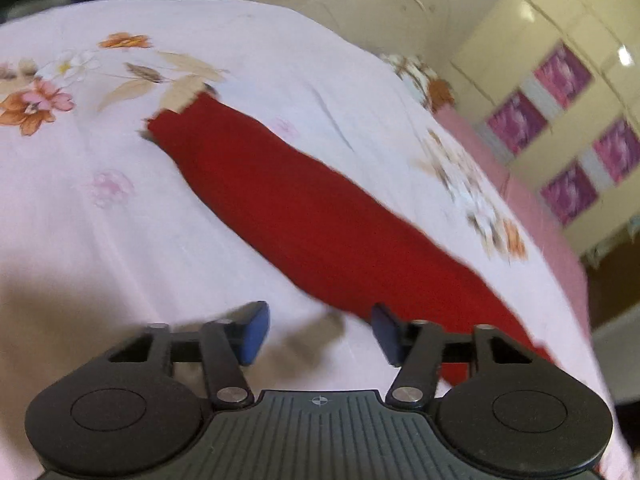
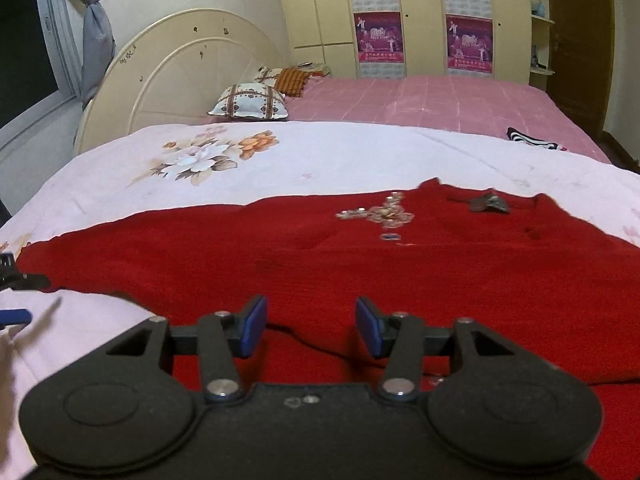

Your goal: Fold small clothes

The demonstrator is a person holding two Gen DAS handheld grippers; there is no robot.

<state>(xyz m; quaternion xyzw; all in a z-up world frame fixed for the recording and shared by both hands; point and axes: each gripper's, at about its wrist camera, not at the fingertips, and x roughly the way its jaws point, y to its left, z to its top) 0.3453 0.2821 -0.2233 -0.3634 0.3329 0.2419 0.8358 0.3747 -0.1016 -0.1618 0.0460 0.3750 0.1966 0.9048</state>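
A red knitted garment (image 2: 280, 256) lies spread flat on a white flowered sheet (image 2: 320, 160), with a beaded ornament (image 2: 384, 214) and a small dark tag (image 2: 488, 204) on its front. In the left wrist view its long red sleeve (image 1: 280, 200) runs diagonally from upper left to lower right. My left gripper (image 1: 320, 332) hovers open over the sheet; its right fingertip (image 1: 386, 334) is at the sleeve's edge, and nothing is between the pads. My right gripper (image 2: 311, 326) stands open just above the red cloth, with nothing pressed between its blue pads. The left gripper (image 2: 14, 296) shows at the right wrist view's left edge.
Beyond the white sheet is a pink bedspread (image 2: 440, 100) with pillows (image 2: 248, 102) against a cream headboard (image 2: 180, 64). A striped garment (image 2: 532, 138) lies at the right. A wardrobe with purple posters (image 2: 468, 40) fills the back wall; a curtained window (image 2: 96, 40) is on the left.
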